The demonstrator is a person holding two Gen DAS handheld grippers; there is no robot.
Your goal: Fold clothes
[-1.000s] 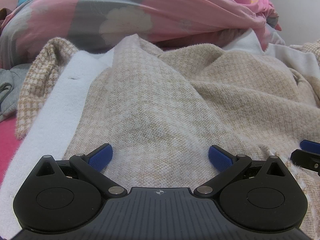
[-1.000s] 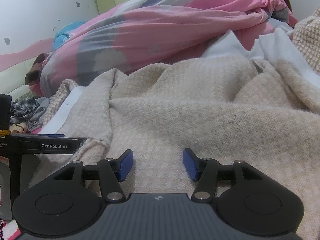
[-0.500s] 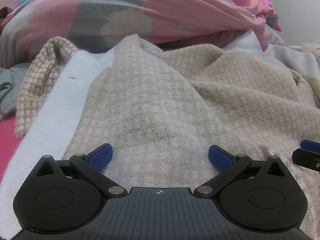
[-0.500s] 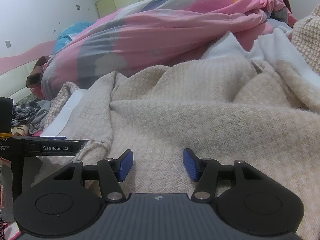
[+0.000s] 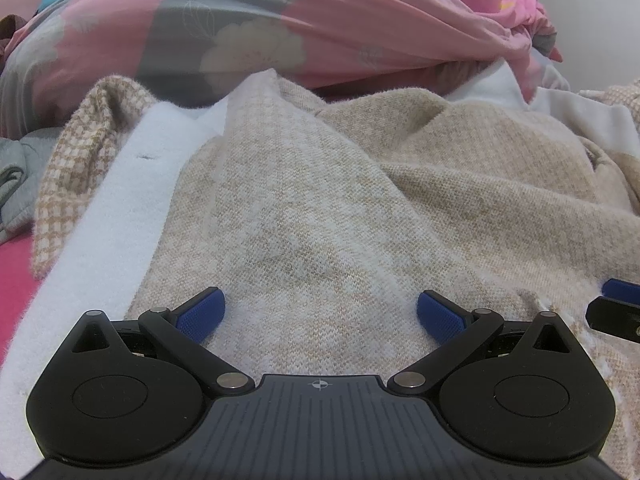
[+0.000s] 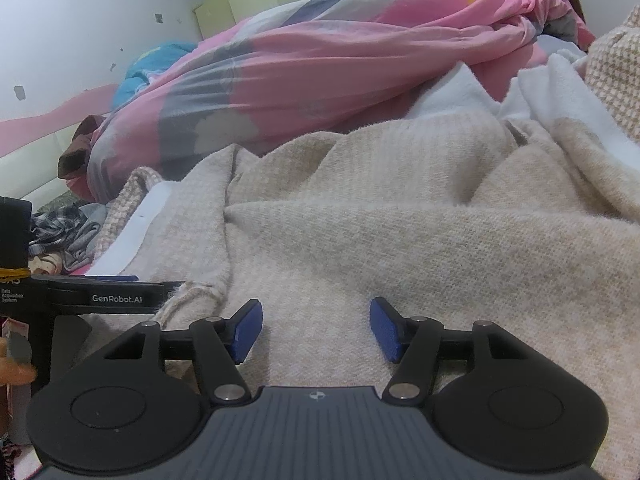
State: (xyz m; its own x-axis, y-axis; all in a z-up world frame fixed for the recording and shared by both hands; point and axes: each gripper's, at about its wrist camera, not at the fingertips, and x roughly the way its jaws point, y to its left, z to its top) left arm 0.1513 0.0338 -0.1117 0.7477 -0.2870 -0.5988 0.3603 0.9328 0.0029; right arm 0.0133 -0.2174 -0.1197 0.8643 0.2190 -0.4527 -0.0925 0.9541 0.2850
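A beige checked knit garment (image 5: 320, 208) with a white placket (image 5: 120, 208) lies spread and rumpled on the bed, filling both views (image 6: 400, 248). My left gripper (image 5: 321, 312) stands wide open just over its near hem, pads clear of the cloth between them. My right gripper (image 6: 316, 330) sits over the same hem further right; its jaws are opening, with flat knit under the gap and nothing pinched. The right gripper's tip (image 5: 616, 308) shows at the right edge of the left wrist view. The left gripper's body (image 6: 100, 298) shows at the left of the right wrist view.
A bunched pink and grey floral quilt (image 5: 280, 28) rises behind the garment. Grey and plaid clothes (image 6: 68, 228) are heaped at the far left. The pink bed sheet (image 5: 16, 272) shows beside the placket. A pale wall and yellow-green cupboard (image 6: 260, 0) stand beyond.
The right gripper's pads have spread slightly wider apart. Both hands have stayed where they were, and the garment has not shifted.
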